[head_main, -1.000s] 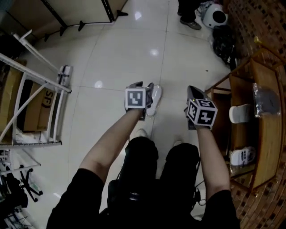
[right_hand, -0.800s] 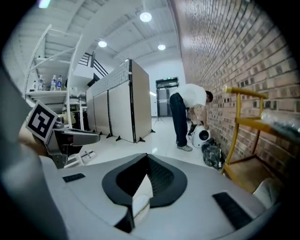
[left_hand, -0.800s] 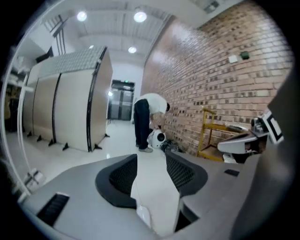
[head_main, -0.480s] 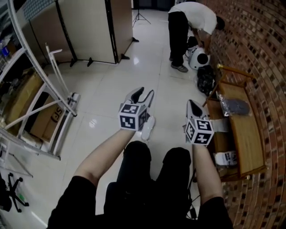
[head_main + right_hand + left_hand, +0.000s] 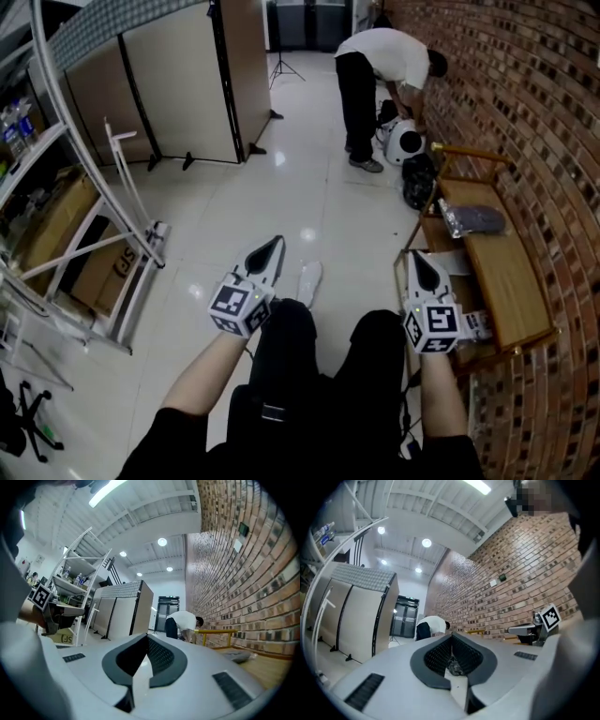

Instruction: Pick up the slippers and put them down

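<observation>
1. Head view: slipper [image 5: 308, 281] lies on floor [image 5: 309, 187], just beside your left tongs [image 5: 273, 246].
2. Left tongs just snapped together, nothing between them.
3. Right tongs [image 5: 418, 257] pressed together, empty.

one white slipper [image 5: 308, 281] lies flat on the glossy pale floor [image 5: 234, 216], by itself and touching nothing else. it is long and narrow, and its length runs almost straight away from the camera with the far end leaning slightly right. a second slipper [image 5: 480, 324], white with dark markings, sits on the lower shelf of the wooden rack [image 5: 511, 291] by the brick wall, well apart from the first. only part of it shows, so its pose is unclear. nothing holds either slipper.
</observation>
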### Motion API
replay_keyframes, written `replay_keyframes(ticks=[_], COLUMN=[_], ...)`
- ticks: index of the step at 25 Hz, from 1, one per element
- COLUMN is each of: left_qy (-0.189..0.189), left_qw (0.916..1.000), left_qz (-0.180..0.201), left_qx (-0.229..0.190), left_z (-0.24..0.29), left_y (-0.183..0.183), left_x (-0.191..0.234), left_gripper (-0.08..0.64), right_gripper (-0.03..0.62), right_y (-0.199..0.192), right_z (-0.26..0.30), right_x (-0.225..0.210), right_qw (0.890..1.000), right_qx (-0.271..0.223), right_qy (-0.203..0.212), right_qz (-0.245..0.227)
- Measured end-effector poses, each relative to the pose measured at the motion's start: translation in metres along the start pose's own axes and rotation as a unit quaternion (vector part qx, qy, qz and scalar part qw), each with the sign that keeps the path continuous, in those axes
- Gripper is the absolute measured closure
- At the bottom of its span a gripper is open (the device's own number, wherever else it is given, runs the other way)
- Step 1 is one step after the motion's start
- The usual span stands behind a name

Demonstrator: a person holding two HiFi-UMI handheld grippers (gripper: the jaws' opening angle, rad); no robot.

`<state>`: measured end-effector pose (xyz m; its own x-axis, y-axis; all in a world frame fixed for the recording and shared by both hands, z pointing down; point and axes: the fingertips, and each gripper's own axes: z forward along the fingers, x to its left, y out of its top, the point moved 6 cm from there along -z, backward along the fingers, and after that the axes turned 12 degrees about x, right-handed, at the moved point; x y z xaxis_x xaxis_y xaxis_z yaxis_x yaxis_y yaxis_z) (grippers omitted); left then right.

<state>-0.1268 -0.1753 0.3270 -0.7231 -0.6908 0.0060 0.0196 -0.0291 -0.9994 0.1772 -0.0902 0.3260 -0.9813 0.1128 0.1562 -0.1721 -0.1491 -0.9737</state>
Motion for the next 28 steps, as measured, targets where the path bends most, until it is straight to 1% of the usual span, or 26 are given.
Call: replay_keyframes(ticks=[3, 4, 5, 7, 8, 11, 14, 16, 18, 19, 22, 26, 28], left_qy=[0.010, 0.014, 0.017, 0.022, 0.024, 0.033, 0.046, 0.055, 0.062, 0.068, 0.080, 0.081, 0.080], left_qw=[0.9989, 0.9983, 0.9981, 0.9983, 0.9981, 0.9967, 0.9970, 0.9972, 0.9971, 0.9969, 0.9962, 0.9961, 0.9961], left_qz=[0.046, 0.055, 0.053, 0.037, 0.037, 0.062, 0.046, 0.024, 0.006, 0.002, 0.007, -0.012, -0.015], left_qx=[0.010, 0.017, 0.025, 0.039, 0.042, 0.040, 0.041, 0.045, 0.043, 0.041, 0.035, 0.033, 0.033], left_z=[-0.021, -0.024, -0.026, -0.028, -0.030, -0.041, -0.057, -0.071, -0.087, -0.096, -0.119, -0.149, -0.163], left_y=[-0.013, -0.019, -0.024, -0.031, -0.033, -0.044, -0.051, -0.052, -0.054, -0.054, -0.055, -0.053, -0.055], left_x=[-0.003, -0.003, -0.003, -0.003, -0.004, -0.013, -0.028, -0.033, -0.038, -0.041, -0.059, -0.088, -0.099], left_gripper=[0.560, 0.560, 0.560, 0.560, 0.560, 0.560, 0.560, 0.560, 0.560, 0.560, 0.560, 0.560, 0.560], right_gripper=[0.584, 0.583, 0.584, 0.584, 0.584, 0.584, 0.584, 0.584, 0.584, 0.583, 0.584, 0.583, 0.584], right_y=[-0.020, -0.025, -0.030, -0.035, -0.036, -0.037, -0.039, -0.041, -0.043, -0.044, -0.051, -0.065, -0.073], right_z=[-0.025, -0.030, -0.033, -0.036, -0.038, -0.043, -0.052, -0.064, -0.082, -0.092, -0.119, -0.159, -0.182], right_x=[-0.011, -0.014, -0.018, -0.020, -0.019, -0.016, -0.013, -0.007, -0.002, 0.000, 0.003, 0.011, 0.014], right_qw=[1.000, 0.999, 0.999, 0.998, 0.998, 0.999, 0.999, 0.999, 1.000, 1.000, 1.000, 0.999, 0.999], right_qx=[0.003, 0.000, -0.005, -0.011, -0.010, 0.002, 0.003, -0.004, -0.006, -0.005, 0.000, -0.002, -0.002], right_qy=[-0.016, -0.019, -0.018, -0.017, -0.018, -0.021, -0.012, -0.005, -0.008, -0.012, -0.023, -0.018, -0.015], right_qz=[0.022, 0.032, 0.040, 0.052, 0.053, 0.041, 0.039, 0.033, 0.028, 0.025, 0.017, 0.036, 0.044])
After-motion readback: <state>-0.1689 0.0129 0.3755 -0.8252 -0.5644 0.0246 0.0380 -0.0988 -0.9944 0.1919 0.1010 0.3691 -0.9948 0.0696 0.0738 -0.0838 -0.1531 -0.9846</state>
